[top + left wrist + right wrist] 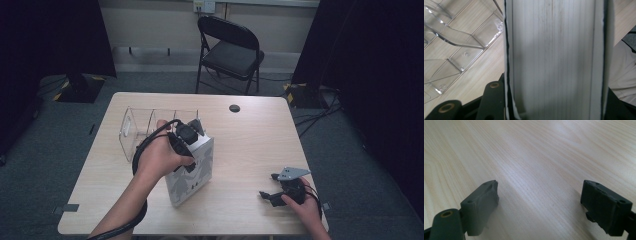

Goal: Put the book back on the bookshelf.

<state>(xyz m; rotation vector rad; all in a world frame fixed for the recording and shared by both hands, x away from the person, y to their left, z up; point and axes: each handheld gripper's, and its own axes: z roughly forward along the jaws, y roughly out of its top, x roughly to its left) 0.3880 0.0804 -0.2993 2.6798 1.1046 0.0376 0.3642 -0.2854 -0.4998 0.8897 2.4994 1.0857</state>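
My left gripper (192, 131) grasps the upright book (192, 172), long axis vertical, just beside the clear organizer (137, 127) toward the counter's (250, 145) left edge. My right gripper (270, 192) rests released near the front-right corner.

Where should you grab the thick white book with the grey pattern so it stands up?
Probably at its top edge, from above: the thick white book stands upright on the table, and the left gripper already clamps its page block across the thickness there.
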